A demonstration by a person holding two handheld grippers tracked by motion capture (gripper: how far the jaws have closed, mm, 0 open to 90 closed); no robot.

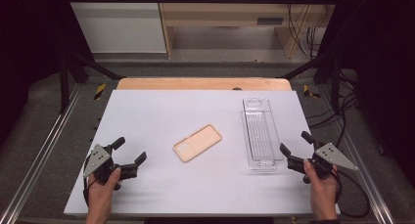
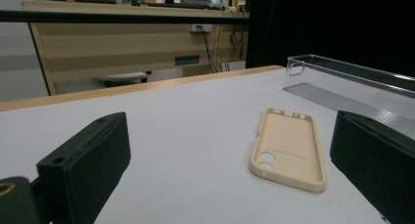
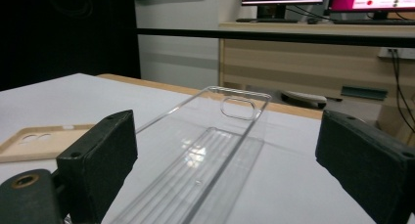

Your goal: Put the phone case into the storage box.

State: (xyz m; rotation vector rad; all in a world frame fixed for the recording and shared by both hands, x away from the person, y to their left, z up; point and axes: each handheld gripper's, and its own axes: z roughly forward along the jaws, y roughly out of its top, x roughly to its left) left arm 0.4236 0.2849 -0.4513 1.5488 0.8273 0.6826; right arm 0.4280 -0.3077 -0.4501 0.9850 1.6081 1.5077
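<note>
A beige phone case (image 1: 197, 143) lies hollow side up in the middle of the white table (image 1: 161, 111); the left gripper view shows the phone case (image 2: 288, 148) ahead and to the right. A long clear plastic tray (image 1: 260, 133) lies to its right, and the right gripper view looks along that tray (image 3: 205, 160) from its near end. My left gripper (image 1: 131, 155) rests at the table's front left, open, nothing between its jaws. My right gripper (image 1: 296, 145) sits at the front right, just beside the tray's near end, also open with nothing held.
The table's wooden far edge (image 1: 203, 83) shows behind the white top. Metal rails (image 1: 36, 160) run along both sides. Beyond stand a wooden desk (image 1: 230, 11) and cables (image 1: 306, 18). Bare white surface lies between the grippers.
</note>
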